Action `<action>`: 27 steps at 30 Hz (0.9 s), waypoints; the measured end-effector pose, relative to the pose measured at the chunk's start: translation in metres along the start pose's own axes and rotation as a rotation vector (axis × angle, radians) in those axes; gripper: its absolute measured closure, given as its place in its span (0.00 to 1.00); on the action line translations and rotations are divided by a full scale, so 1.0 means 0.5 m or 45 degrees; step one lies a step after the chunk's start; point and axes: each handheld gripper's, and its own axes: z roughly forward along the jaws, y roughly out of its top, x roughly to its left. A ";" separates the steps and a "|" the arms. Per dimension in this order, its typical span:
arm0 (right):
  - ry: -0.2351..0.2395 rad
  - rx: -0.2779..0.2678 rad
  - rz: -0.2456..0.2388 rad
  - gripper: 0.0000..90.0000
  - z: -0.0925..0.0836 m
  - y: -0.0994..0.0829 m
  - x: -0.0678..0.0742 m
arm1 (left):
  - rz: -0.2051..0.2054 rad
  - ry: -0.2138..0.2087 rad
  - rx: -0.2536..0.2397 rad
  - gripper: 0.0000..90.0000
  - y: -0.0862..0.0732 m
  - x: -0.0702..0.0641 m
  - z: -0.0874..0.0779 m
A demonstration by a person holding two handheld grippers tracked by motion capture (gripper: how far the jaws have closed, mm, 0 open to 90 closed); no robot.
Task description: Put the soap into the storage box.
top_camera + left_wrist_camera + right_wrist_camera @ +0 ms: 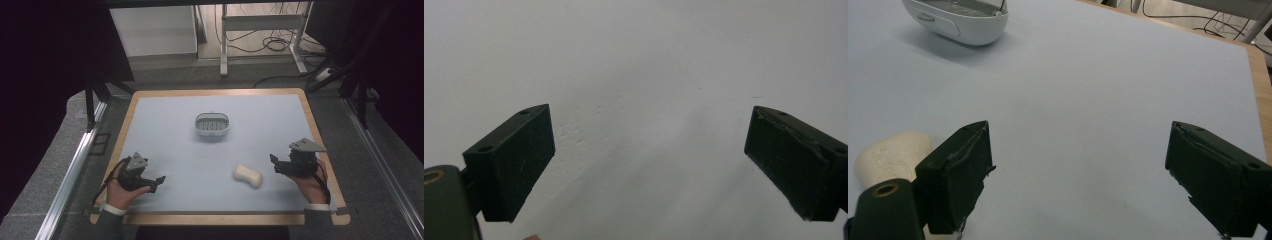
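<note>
A cream bar of soap (248, 175) lies on the pale blue mat, front right of centre. Just to its right rests my right gripper (274, 165), jaws open and empty; in the right gripper view the soap (890, 152) peeks out behind the left jaw. A white oval soap dish (212, 125) with a slotted grey insert sits at the middle of the mat; its rim (965, 27) appears at the top left of the right gripper view. At the front left my left gripper (159, 182) lies on the mat, open (649, 155) with nothing but bare mat between its jaws.
The mat (215, 150) covers a wooden-edged table (320, 145). Metal rails run along both sides. A desk frame and cables stand on the floor beyond the far edge.
</note>
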 end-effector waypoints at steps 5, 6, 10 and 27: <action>-0.001 0.012 0.007 0.12 -0.002 0.001 -0.003 | -0.006 0.012 -0.025 0.08 0.001 -0.001 -0.003; 0.001 0.016 0.009 0.12 -0.003 0.000 -0.004 | -0.004 0.011 -0.021 0.08 0.001 -0.002 -0.003; 0.006 0.031 0.004 0.12 -0.006 0.001 -0.005 | 0.003 0.010 -0.011 0.07 0.001 -0.003 0.001; 0.087 0.088 -0.049 0.15 -0.018 0.032 0.004 | -0.001 -0.002 -0.013 0.07 0.004 -0.005 -0.004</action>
